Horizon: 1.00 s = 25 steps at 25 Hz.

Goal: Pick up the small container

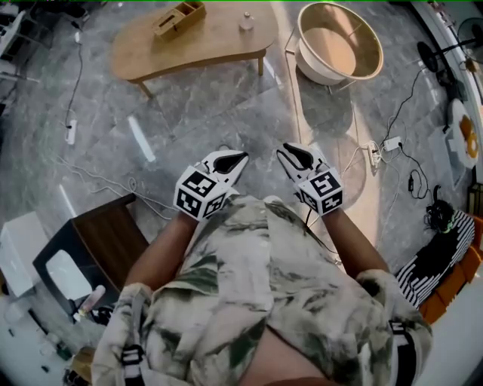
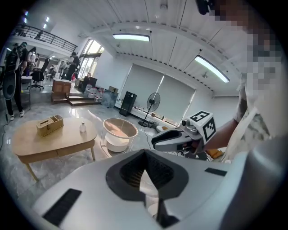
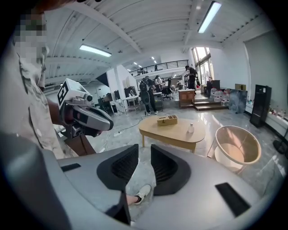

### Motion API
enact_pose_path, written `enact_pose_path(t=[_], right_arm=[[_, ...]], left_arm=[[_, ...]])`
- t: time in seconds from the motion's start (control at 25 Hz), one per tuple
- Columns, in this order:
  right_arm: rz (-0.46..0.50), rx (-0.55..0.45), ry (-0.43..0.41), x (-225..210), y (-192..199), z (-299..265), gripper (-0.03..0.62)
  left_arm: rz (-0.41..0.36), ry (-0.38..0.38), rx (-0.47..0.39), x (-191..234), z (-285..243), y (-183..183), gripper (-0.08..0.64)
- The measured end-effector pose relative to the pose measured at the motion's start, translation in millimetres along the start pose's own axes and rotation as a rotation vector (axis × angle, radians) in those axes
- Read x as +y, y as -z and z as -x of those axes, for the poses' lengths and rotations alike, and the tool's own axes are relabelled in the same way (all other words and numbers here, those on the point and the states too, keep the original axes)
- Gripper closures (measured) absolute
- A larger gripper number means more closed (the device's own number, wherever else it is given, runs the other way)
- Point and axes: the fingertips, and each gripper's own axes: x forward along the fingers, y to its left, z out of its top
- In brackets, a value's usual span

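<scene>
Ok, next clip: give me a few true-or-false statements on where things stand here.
The small container stands on the wooden table. True.
The right hand-held gripper grips the container. False: its jaws stand apart, nothing between them.
The wooden box lies on the floor. False: it sits on the table.
The left hand-held gripper is shut and empty. True.

**Wooden desk [image 1: 204, 41] on a grey marble floor [image 1: 196, 113]**

A compartmented wooden box [image 1: 179, 18] lies on the desk toward its left end. The small container [image 1: 246, 22] stands upright near the desk's right end, apart from the box. On the floor, a round tub [image 1: 315, 69] sits just beside the desk's right end. A white power strip [image 1: 71, 132] with its cable lies off the desk's left end.
</scene>
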Motion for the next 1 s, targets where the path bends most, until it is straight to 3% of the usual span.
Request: enact_pose_path(t=[0.24,0.52,1.0], right_arm=[[-0.017,0.033,0.033,-33.8,-47.7,-72.5,0.483],[-0.001,0.063,0.065,-59.5,-93.0,-141.9,0.476],[0.066,0.072,0.024,-102.8,-132.8,-191.9,0.465]], left_arm=[[-0.099,0.048,0.063,79.1,-13.0,-40.6,0.538],[-0.107,0.099,0.086,152.5,-21.9,-73.0,0.538],[-0.041,0.002,0.049,210.6,-19.2,-103.9,0.538]])
